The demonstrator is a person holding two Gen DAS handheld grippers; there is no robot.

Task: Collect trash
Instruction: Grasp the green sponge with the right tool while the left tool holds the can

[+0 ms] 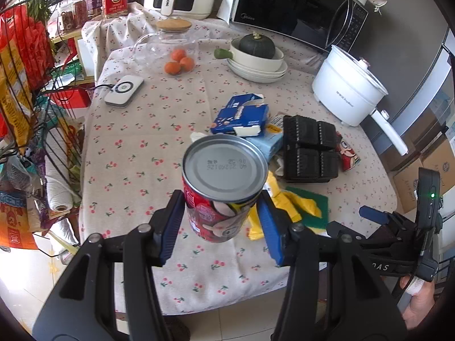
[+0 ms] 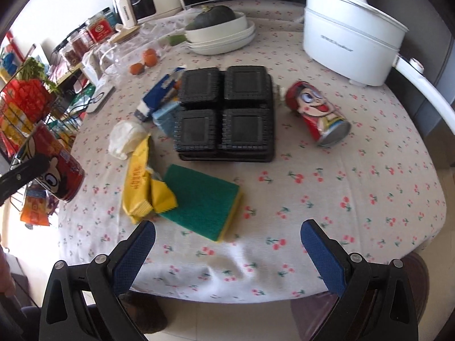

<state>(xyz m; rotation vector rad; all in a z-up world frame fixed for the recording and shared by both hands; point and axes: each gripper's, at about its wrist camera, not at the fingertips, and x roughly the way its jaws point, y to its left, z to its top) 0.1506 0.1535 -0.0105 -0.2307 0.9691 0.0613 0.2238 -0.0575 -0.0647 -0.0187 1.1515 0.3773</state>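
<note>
My left gripper (image 1: 220, 216) is shut on a red cartoon can (image 1: 224, 187) and holds it above the table's near edge; the can also shows at the left of the right wrist view (image 2: 59, 170). My right gripper (image 2: 227, 244) is open and empty over the front edge, just short of a green and yellow sponge (image 2: 199, 199). A second red can (image 2: 318, 113) lies on its side at the right. A black plastic tray (image 2: 224, 110), a yellow wrapper (image 2: 139, 182), a crumpled white tissue (image 2: 125, 136) and a blue carton (image 2: 159, 96) lie mid-table.
A white electric pot (image 2: 349, 37) stands at the back right. Stacked plates with a green squash (image 2: 219, 31), oranges (image 2: 145, 59), a glass jug (image 1: 167, 42), a microwave (image 1: 295, 5) and a white scale (image 1: 123, 90) are at the back. A wire rack (image 1: 25, 85) stands left of the table.
</note>
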